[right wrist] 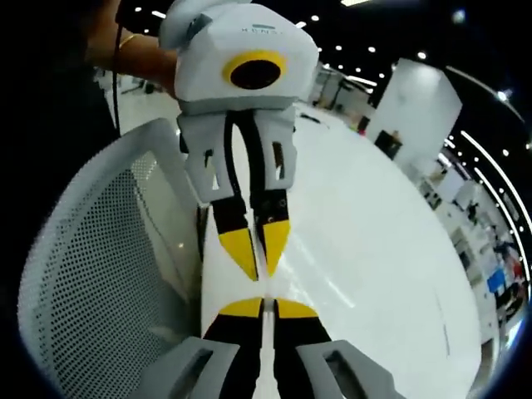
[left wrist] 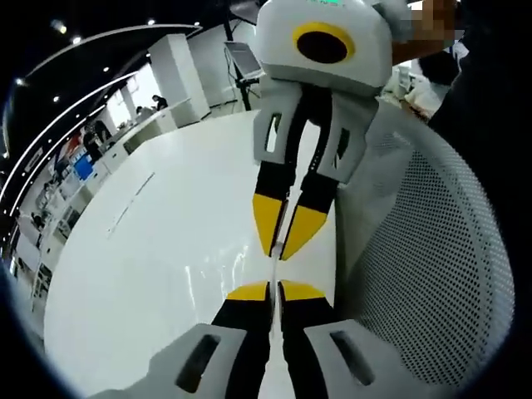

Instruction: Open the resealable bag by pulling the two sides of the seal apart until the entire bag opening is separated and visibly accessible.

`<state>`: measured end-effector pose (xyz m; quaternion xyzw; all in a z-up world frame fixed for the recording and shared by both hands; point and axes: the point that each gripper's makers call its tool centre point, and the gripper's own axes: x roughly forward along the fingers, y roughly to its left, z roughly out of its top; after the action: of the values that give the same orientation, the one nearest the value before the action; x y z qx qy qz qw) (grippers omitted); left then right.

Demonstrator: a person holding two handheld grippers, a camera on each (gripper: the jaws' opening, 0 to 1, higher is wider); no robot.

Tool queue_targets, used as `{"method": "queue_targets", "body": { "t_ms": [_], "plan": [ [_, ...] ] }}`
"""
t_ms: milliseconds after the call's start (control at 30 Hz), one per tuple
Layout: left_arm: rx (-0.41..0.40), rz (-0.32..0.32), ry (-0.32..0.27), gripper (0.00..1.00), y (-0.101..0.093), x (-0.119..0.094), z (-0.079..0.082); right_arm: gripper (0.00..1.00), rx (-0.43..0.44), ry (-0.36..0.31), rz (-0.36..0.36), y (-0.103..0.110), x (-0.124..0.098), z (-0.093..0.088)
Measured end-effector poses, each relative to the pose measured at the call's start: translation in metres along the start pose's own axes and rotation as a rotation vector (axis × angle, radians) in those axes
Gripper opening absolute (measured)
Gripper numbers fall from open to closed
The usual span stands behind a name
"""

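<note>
The resealable bag (left wrist: 275, 268) is clear and shows only as a thin pale edge running between the two grippers, above the white table (left wrist: 166, 249). My left gripper (left wrist: 274, 287) rises from the bottom of the left gripper view, its yellow tips pressed together on that edge. The right gripper (left wrist: 278, 249) comes down from the top, tip to tip with it and also shut on the bag. In the right gripper view, my right gripper (right wrist: 268, 303) is closed on the bag edge (right wrist: 264, 287). The left gripper (right wrist: 259, 268) faces it from above. The seal itself is too thin to make out.
A white mesh chair back (left wrist: 432, 249) stands close beside the grippers, seen also as the chair back (right wrist: 100, 249) on the left. The glossy table (right wrist: 374, 249) stretches away. A person's arm (right wrist: 141, 50) holds the far gripper. Desks and shelving line the distant room.
</note>
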<state>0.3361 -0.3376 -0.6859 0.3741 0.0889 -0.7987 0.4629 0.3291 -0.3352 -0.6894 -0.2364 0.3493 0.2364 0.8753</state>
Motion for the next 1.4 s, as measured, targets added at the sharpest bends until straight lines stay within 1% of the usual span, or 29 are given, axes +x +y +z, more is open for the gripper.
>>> {"method": "queue_targets", "body": {
  "t_ms": [33, 200, 333, 467, 600, 700, 867, 933, 1100, 1267, 1400],
  "plan": [
    [0.015, 0.003, 0.004, 0.0, 0.001, -0.001, 0.001, 0.0, 0.002, 0.001, -0.003, -0.001, -0.001, 0.0],
    [0.013, 0.003, -0.003, 0.0, 0.001, -0.001, 0.004, 0.0, -0.002, 0.007, -0.013, -0.003, -0.005, 0.002],
    [0.025, -0.006, -0.02, 0.0, -0.001, 0.0, 0.01, 0.0, -0.019, 0.005, -0.004, 0.0, -0.005, 0.005],
    [0.036, -0.008, -0.01, 0.0, -0.001, 0.003, 0.01, 0.0, -0.018, 0.003, -0.004, 0.0, -0.004, 0.005],
    [0.057, -0.01, -0.017, 0.0, -0.002, 0.003, 0.011, 0.0, -0.021, 0.001, -0.005, -0.001, -0.004, 0.005],
    [0.048, -0.024, -0.021, 0.0, -0.004, 0.002, 0.01, 0.0, -0.016, -0.005, 0.008, 0.001, -0.004, 0.005],
    [0.04, -0.014, -0.028, 0.0, -0.005, -0.001, 0.011, 0.0, -0.004, -0.015, 0.005, 0.002, -0.004, 0.007],
    [0.022, -0.017, -0.037, 0.0, -0.006, -0.002, 0.011, 0.0, -0.003, -0.018, 0.006, 0.004, -0.004, 0.006],
    [0.029, -0.026, -0.045, 0.0, -0.01, -0.003, 0.012, 0.0, 0.013, -0.028, 0.01, 0.007, -0.005, 0.005],
    [0.033, -0.008, -0.048, 0.0, -0.009, -0.003, 0.014, 0.0, 0.021, -0.028, 0.002, 0.006, -0.006, 0.003],
    [0.034, -0.012, -0.046, 0.0, -0.009, -0.002, 0.015, 0.0, 0.022, -0.026, 0.002, 0.006, -0.006, 0.002]
  ]
}}
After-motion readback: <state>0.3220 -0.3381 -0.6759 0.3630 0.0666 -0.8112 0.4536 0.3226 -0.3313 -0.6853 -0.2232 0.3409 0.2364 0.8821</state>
